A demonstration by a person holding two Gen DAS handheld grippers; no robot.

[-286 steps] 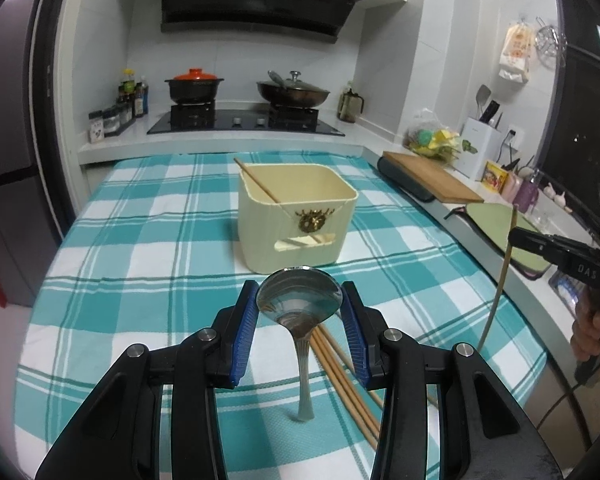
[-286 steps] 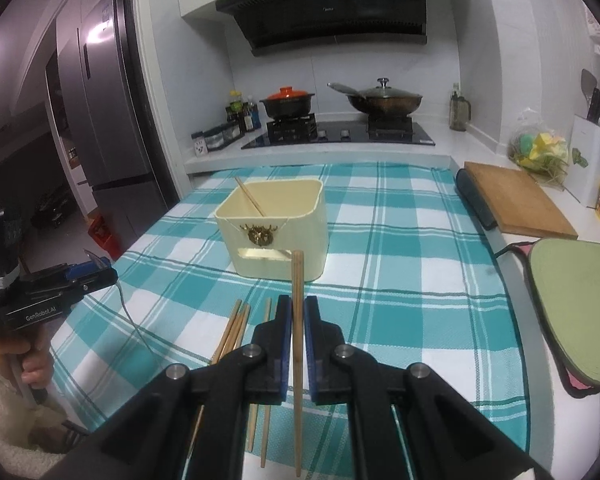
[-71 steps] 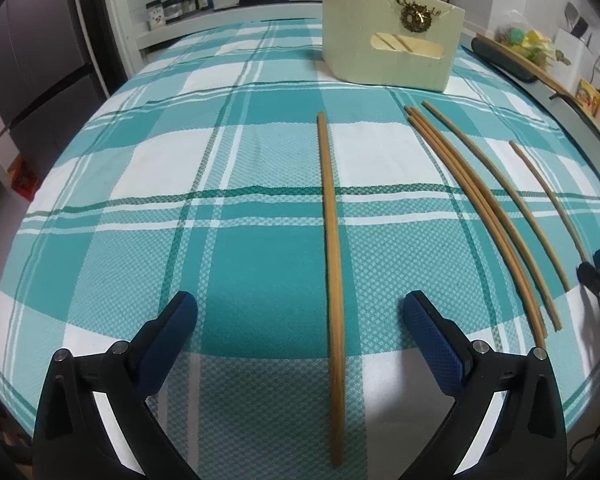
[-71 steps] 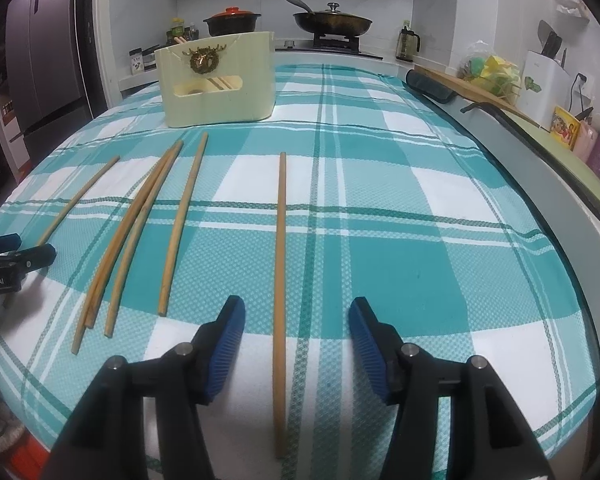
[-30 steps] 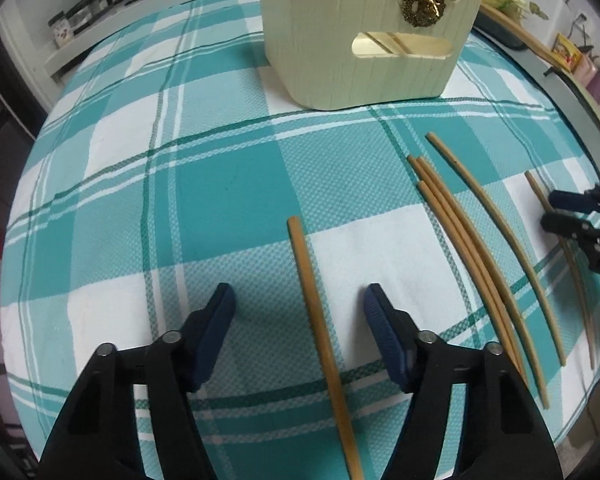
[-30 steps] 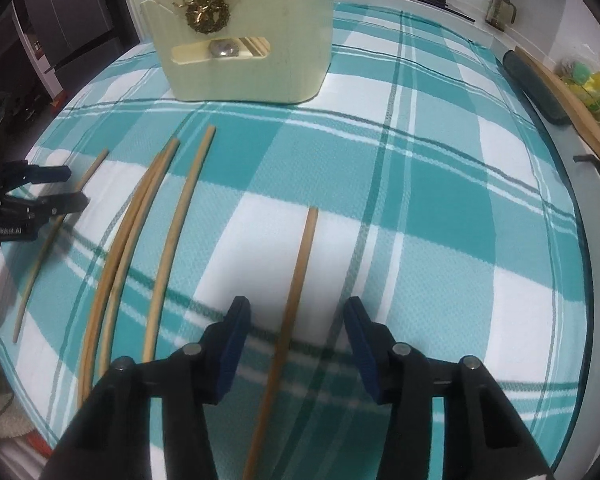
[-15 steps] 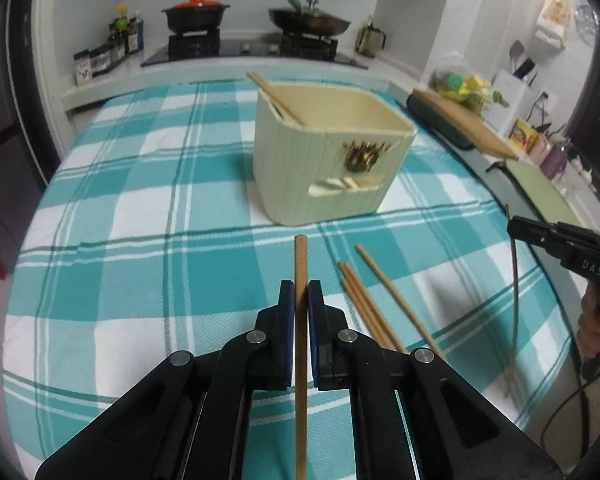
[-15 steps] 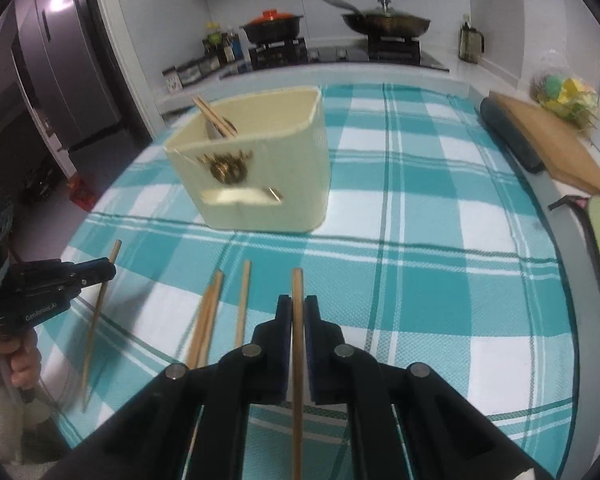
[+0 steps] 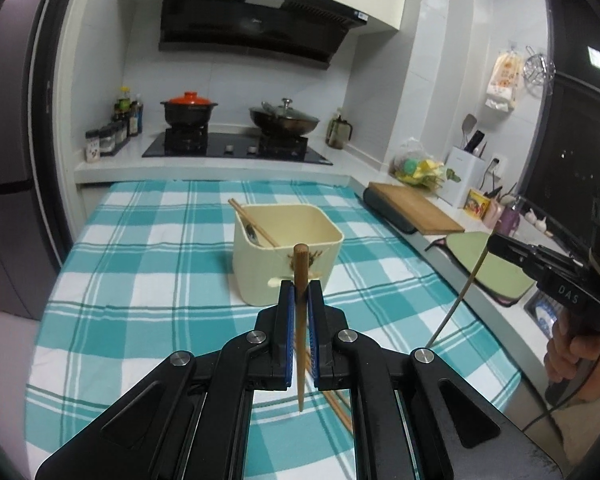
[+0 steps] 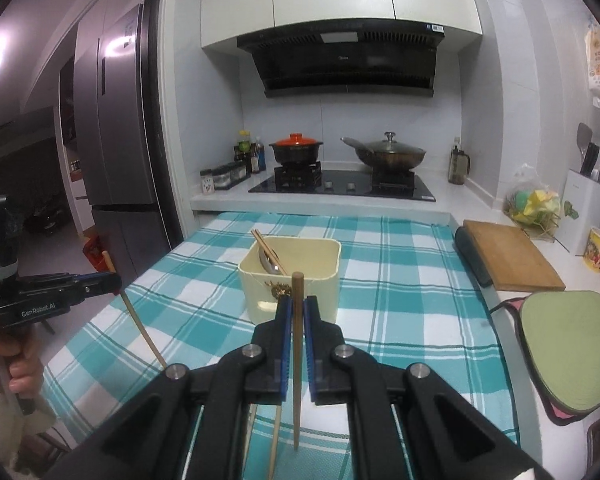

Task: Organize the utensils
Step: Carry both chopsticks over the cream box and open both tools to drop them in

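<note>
A cream utensil bin [image 9: 288,252] [image 10: 294,276] stands mid-table on the teal plaid cloth; it holds chopsticks [image 9: 252,222] and a metal spoon [image 10: 270,266]. My left gripper [image 9: 300,286] is shut on a wooden chopstick [image 9: 300,320], held upright above the cloth in front of the bin. My right gripper [image 10: 295,302] is shut on another wooden chopstick [image 10: 297,356], also raised in front of the bin. Each gripper shows in the other's view, chopstick hanging down: the right [image 9: 496,246], the left [image 10: 112,280]. More chopsticks [image 9: 340,412] [image 10: 276,432] lie on the cloth below.
A cutting board [image 9: 416,206] and a green mat [image 10: 568,340] lie on the counter at the right. The stove with an orange-lidded pot [image 9: 188,110] and a wok [image 9: 284,120] stands behind the table. A fridge [image 10: 116,128] is at the left.
Both grippers have risen higher with their chopsticks and tilted up, so the bin sits lower and farther off in both views.
</note>
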